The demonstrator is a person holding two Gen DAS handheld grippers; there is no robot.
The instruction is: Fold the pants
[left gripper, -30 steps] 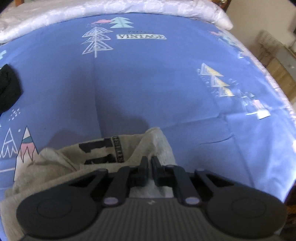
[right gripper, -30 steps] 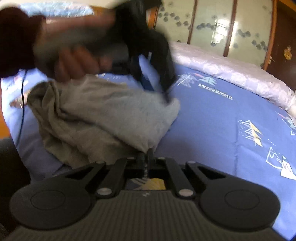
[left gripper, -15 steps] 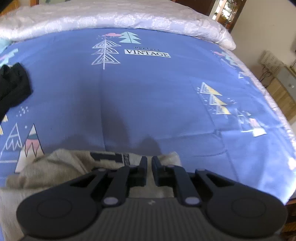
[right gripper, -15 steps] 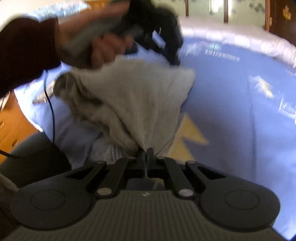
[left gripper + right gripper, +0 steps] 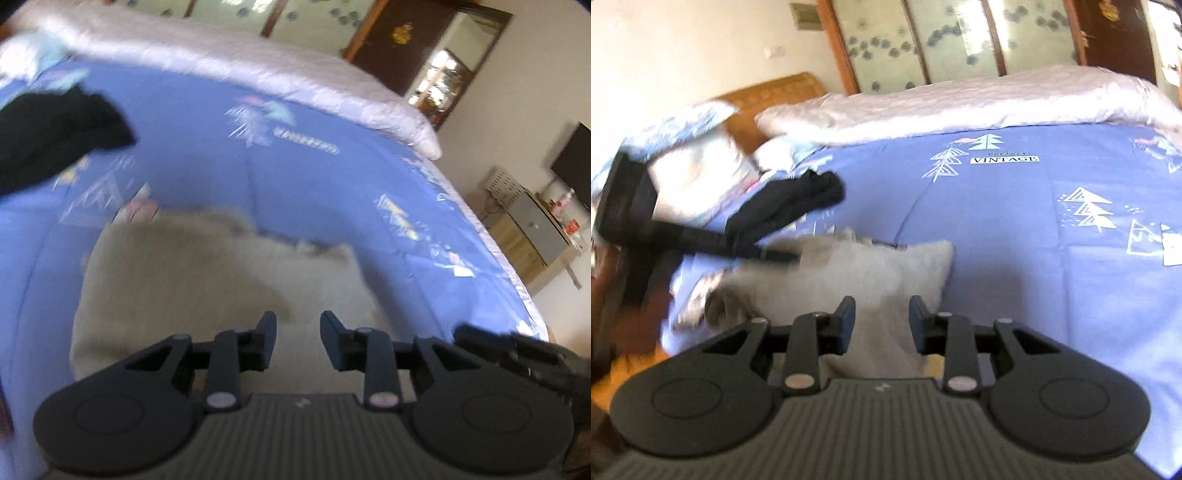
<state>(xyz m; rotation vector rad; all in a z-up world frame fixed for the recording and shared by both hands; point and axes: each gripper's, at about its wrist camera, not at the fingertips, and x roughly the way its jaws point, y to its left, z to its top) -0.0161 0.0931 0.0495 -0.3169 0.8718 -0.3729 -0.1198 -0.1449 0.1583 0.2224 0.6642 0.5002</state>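
Note:
The grey pants (image 5: pixel 207 280) lie folded in a flat pile on the blue bedspread (image 5: pixel 314 184), blurred by motion. My left gripper (image 5: pixel 297 332) is open and empty just above their near edge. In the right wrist view the pants (image 5: pixel 871 273) lie in front of my right gripper (image 5: pixel 882 314), which is open and empty over their near part. The left gripper (image 5: pixel 701 236) shows there as a dark blurred shape at the pants' left side. The right gripper's body shows at the left wrist view's right edge (image 5: pixel 517 354).
A black garment (image 5: pixel 55 136) lies on the bedspread at the far left, also in the right wrist view (image 5: pixel 790 203). A pale quilt (image 5: pixel 258 70) runs along the far side. Pillows (image 5: pixel 701 173) sit at the headboard. A cabinet (image 5: pixel 535 229) stands right of the bed.
Both grippers have opened and let go of the pants, which now lie flat on the bed. Both grippers have pulled back and tilted up.

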